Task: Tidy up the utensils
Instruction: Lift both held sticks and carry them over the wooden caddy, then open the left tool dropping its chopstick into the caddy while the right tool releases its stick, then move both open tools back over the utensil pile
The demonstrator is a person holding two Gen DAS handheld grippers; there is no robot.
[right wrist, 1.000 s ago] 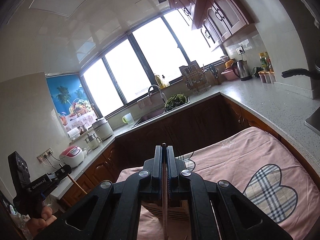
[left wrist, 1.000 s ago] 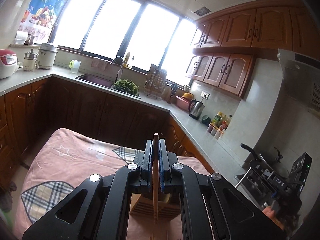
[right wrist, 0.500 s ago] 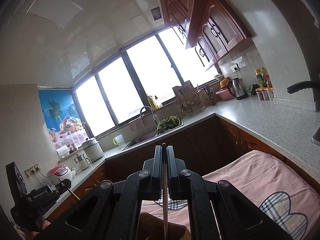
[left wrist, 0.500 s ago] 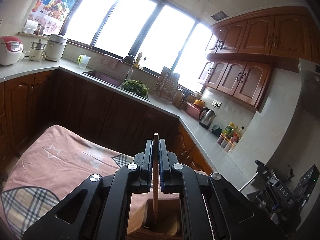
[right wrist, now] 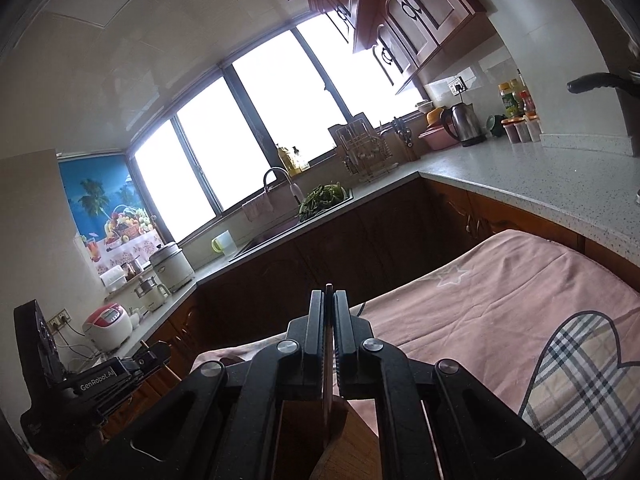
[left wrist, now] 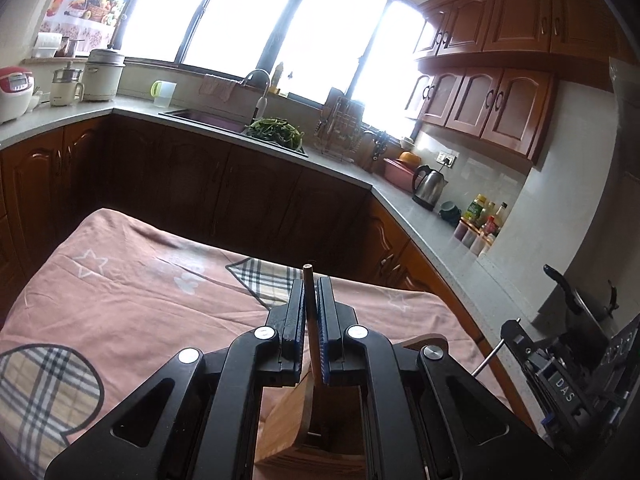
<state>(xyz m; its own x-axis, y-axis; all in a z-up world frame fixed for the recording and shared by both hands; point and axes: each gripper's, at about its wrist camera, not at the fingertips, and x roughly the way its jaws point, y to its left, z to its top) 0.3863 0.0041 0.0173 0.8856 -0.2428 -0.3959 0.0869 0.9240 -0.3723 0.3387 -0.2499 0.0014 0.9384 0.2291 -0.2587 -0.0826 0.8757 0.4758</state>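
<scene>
My left gripper (left wrist: 310,294) is shut on a brown wooden chopstick (left wrist: 308,276). The stick stands nearly upright, and its lower end reaches into an open compartment of a wooden utensil holder (left wrist: 288,420) just below the fingers. In the right wrist view, my right gripper (right wrist: 329,300) is shut on a thin chopstick (right wrist: 328,360) that points down into the same holder (right wrist: 356,440). Each gripper shows at the edge of the other's view: the right gripper (left wrist: 560,384) at the right, the left gripper (right wrist: 96,376) at the lower left.
The holder stands on a table under a pink cloth (left wrist: 140,300) with plaid hearts. Dark wood cabinets and a grey counter (left wrist: 400,200) wrap around behind, bearing a sink (left wrist: 208,116), a kettle (left wrist: 430,184), bottles and a rice cooker (left wrist: 14,92). A pan (left wrist: 580,300) sits at the far right.
Both grippers have sunk toward the table, each still holding its chopstick. The wooden holder now looms larger under the fingers, and the chopsticks' lower ends reach into it.
</scene>
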